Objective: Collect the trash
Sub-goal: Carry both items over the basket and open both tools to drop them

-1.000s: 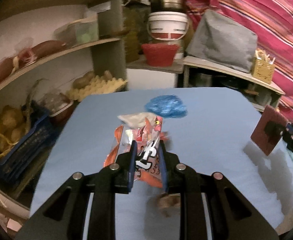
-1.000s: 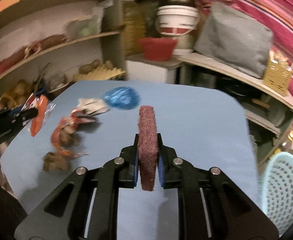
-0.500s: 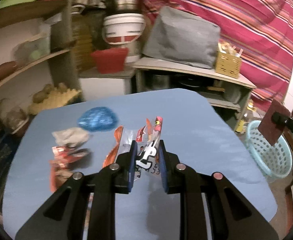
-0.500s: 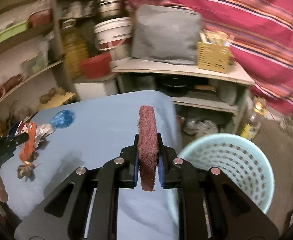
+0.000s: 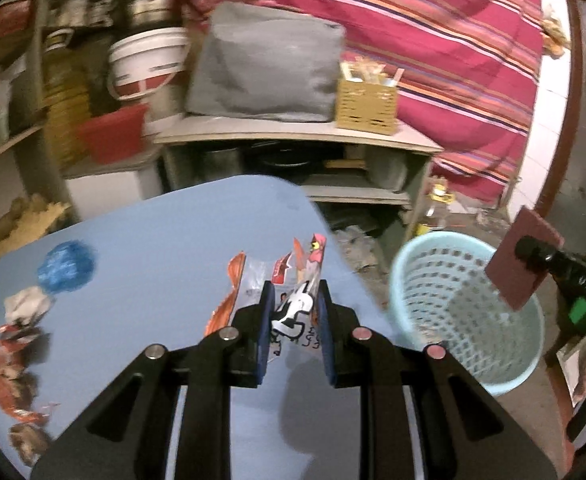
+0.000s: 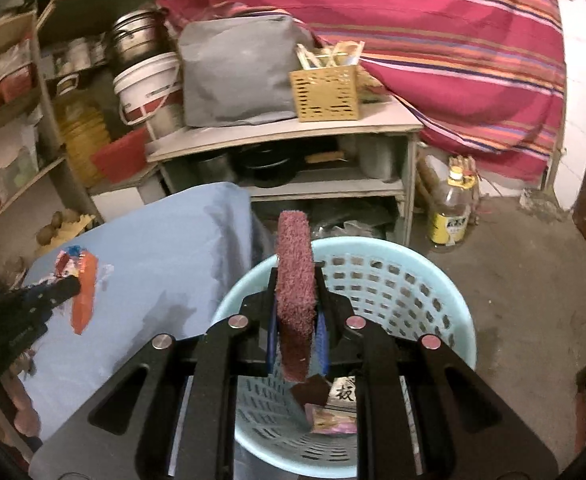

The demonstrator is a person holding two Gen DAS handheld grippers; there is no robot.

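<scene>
Blue table [image 5: 181,240], rounded corner nearest the basket; floor beyond it open. Pale blue laundry-style basket [image 6: 393,280] stands on the floor just off that table edge, mouth wide and unobstructed (a few scraps already lie at the bottom).

Right gripper [image 6: 296,280] clamped on a maroon scouring pad [image 6: 295,264], held upright over the basket mouth; judged ready to drop.

Left gripper [image 5: 293,300] closed tight on a crumpled snack wrapper [image 5: 293,308], above the table's near corner, short of the basket.

Left to collect on the table's far side: blue wad [image 5: 66,266], grey-white crumple [image 5: 27,305], orange wrappers [image 5: 13,364].
</scene>
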